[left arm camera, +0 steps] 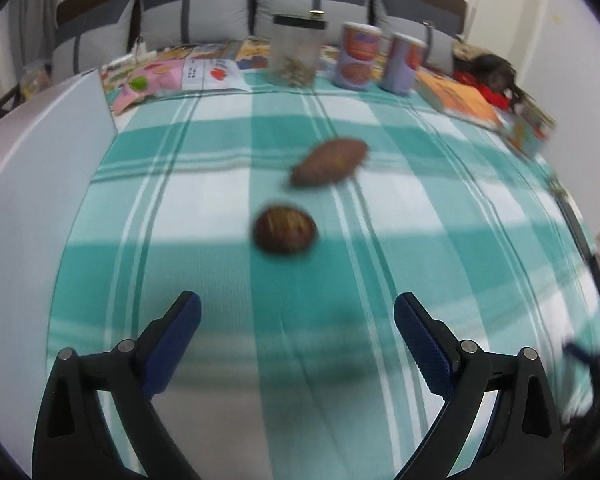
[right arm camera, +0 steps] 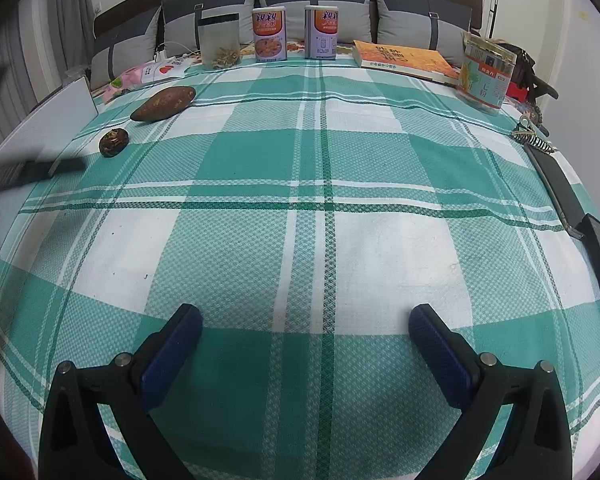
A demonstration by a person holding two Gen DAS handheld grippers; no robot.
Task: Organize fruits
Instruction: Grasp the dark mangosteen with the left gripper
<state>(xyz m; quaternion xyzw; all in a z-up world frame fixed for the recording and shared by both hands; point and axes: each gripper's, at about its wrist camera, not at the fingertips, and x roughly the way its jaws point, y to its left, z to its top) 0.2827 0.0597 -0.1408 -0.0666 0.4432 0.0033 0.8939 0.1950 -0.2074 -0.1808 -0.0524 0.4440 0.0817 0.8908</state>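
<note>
Green-and-white checked cloth [right arm camera: 324,200] covers the surface; both tools stand wide and hold nothing: left tool [left arm camera: 297,312], right tool [right arm camera: 305,322]; sweet potato [left arm camera: 329,161] lies beyond the left tool; small round brown fruit [left arm camera: 285,230] lies just before it, apart.

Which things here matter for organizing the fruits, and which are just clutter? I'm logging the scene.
For the job:
sweet potato
round brown fruit
left gripper, open
right gripper, open

Lying about:
clear jar
two cans
orange book
labelled tub
</note>
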